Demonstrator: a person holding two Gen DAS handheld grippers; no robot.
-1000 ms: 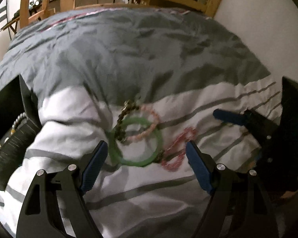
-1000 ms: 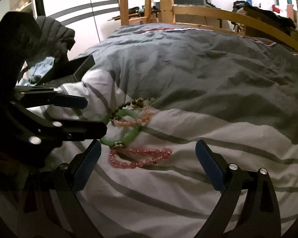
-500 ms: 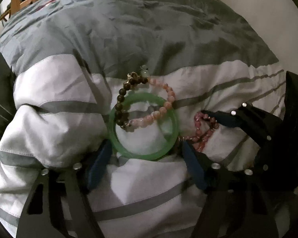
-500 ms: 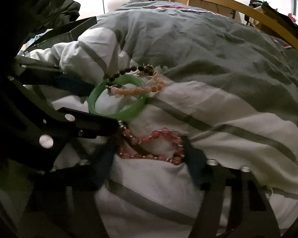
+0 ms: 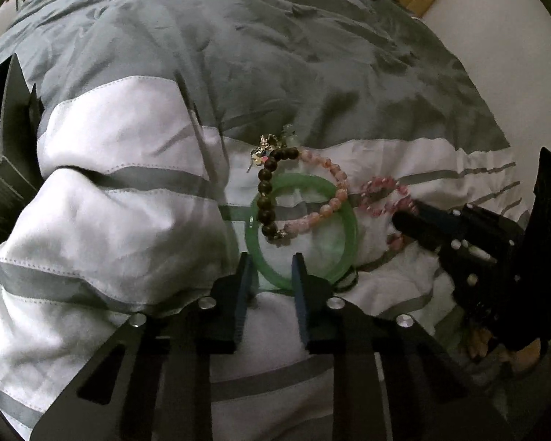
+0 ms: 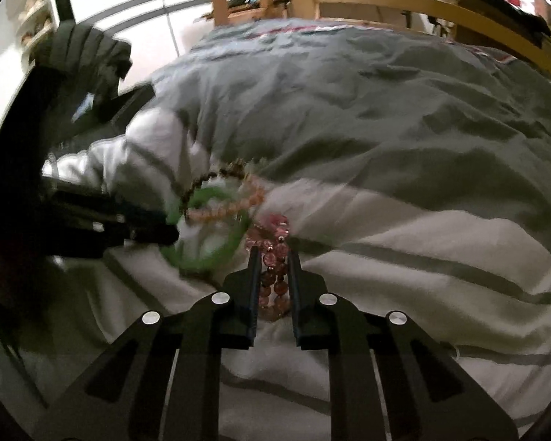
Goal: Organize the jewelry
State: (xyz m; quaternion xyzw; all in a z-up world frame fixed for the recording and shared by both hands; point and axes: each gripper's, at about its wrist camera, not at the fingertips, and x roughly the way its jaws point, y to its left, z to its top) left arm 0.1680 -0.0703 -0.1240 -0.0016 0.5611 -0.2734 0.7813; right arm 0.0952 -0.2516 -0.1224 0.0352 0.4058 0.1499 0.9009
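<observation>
Both grippers have come down onto the jewelry and narrowed their jaws, which stood wide a second ago. I judge the sorting has passed from approach to grasp, with two pieces about to be lifted apart from the pile.

Taking the bangle (image 5: 343,220) as landmark: the duvet (image 5: 128,191) lies under it, grey beyond and white-striped nearer. A dark box (image 5: 3,169) sits well to its left, at the duvet's edge. The left gripper (image 5: 272,268) has its fingers pinched across the bangle's near rim, one finger outside the ring and one inside. The right gripper (image 6: 272,257), just right of the bangle, is clamped on the red bead bracelet (image 6: 275,279), whose beads bunch between its fingers. A bracelet of dark and pink beads (image 5: 305,198) drapes over the bangle's far rim, so lifting the bangle may drag it along.
</observation>
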